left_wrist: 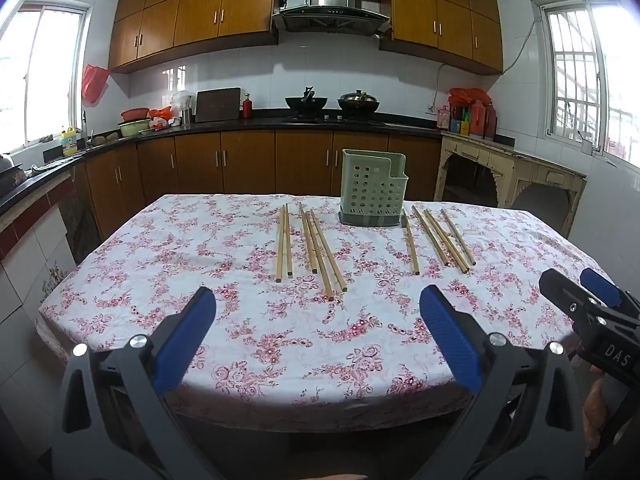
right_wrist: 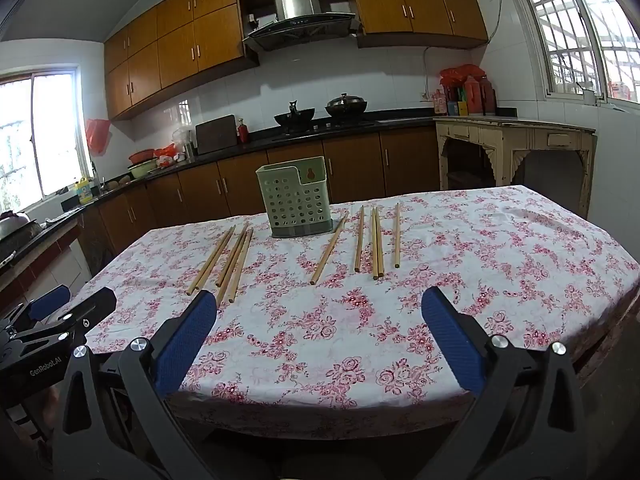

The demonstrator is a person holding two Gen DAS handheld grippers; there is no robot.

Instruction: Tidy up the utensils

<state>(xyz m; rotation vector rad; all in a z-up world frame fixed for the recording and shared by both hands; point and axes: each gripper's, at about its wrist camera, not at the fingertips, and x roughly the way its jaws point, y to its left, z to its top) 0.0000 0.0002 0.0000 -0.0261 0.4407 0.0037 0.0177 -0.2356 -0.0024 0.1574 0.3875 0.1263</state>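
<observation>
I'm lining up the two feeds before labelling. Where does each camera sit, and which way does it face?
Left wrist: on the left gripper, open over the table's near edge, facing the holder; the right gripper shows at the picture's right.
Right wrist: on the right gripper, open, same heading; the left gripper shows at the picture's left.
Shared: holder, chopsticks, tablecloth.

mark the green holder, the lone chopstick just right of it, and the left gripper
holder (left_wrist: pixel 372 188): left wrist view, perforated front wall.
lone chopstick (left_wrist: pixel 411 246): left wrist view, mid-shaft.
left gripper (left_wrist: pixel 318 300): left wrist view, midway between its open blue fingertips.
</observation>
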